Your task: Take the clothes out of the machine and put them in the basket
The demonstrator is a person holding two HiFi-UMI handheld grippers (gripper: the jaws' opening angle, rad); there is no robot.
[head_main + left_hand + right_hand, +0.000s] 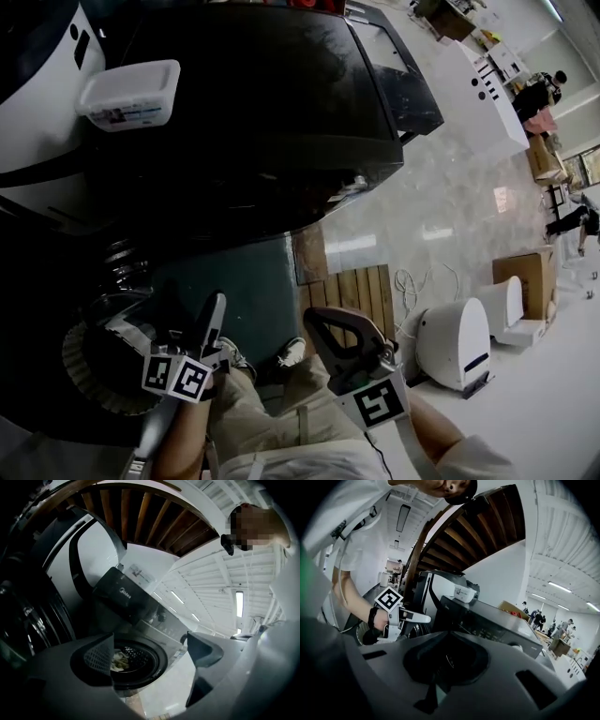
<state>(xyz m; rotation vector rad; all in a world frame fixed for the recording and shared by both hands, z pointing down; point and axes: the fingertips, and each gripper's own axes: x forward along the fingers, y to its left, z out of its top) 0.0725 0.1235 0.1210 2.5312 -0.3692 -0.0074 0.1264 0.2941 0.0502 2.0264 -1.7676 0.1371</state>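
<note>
Black casing fills the upper left of the head view: the washing machine (272, 112), with a white plastic tub (131, 94) resting on its top. Below it, at the far left, we see the woven rim of the basket (73, 364). Just beside that is the left claw (216, 317), held up with its marker cube (178, 375) toward us. In the left gripper view the left claw (150, 651) stands wide apart and holds nothing. Between its jaws, farther off, we look into the round drum opening (140, 663), and pale clothes (119, 660) lie inside it, so the clothes are in the machine. To the right, the right claw (323, 328) is held near our trouser leg. In the right gripper view the right claw (445, 656) is pressed together with nothing between its jaws. Farther right lie a slatted wooden board (352, 292), a white rounded appliance (455, 345) and a cardboard box (527, 277) on the pale floor (441, 206).
</note>
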